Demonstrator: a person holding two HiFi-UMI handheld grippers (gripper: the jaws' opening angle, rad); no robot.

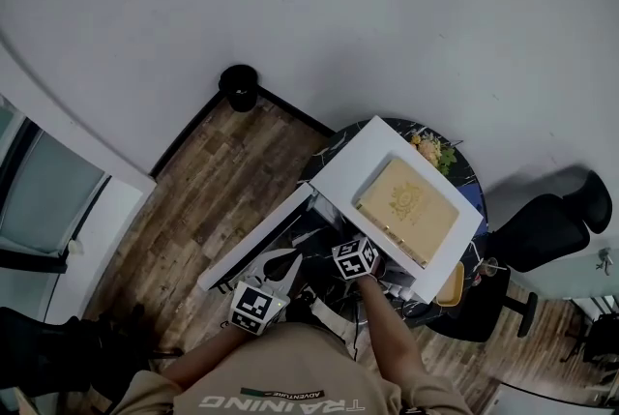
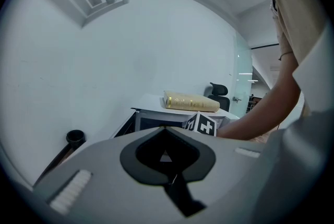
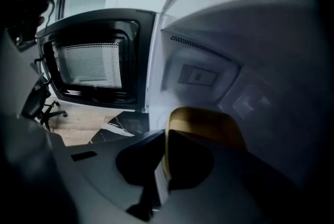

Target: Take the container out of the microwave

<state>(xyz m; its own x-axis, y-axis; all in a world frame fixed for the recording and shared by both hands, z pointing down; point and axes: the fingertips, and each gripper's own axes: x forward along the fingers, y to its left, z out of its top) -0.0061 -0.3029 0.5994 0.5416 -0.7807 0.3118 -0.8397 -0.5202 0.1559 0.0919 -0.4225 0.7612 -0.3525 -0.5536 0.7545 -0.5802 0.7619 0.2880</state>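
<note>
- The yellow rounded container [image 3: 206, 124] stands inside the white microwave [image 1: 379, 160], on the floor of its cavity and close to the opening.
- The right gripper [image 3: 165, 137] reaches into the microwave, and its jaws are pressed together on the near rim of the container. The thin yellow wall stands between them, and the rest of the container lies just beyond the jaw tips, deeper in the cavity.
- The left gripper [image 2: 166, 131] waits outside the microwave, in front of it and near the person's body. Its jaws are together and hold nothing.
- The black-framed door [image 3: 88, 61] of the microwave is swung wide to the left, so the way out looks free.
- The step in hand seems to be the pulling out. It is best to draw the container straight toward the opening and level, because a grip on one rim can let it tilt.
- A golden book [image 1: 406, 202] lies on top of the microwave, so the lift should stay low and not shake it.
</note>
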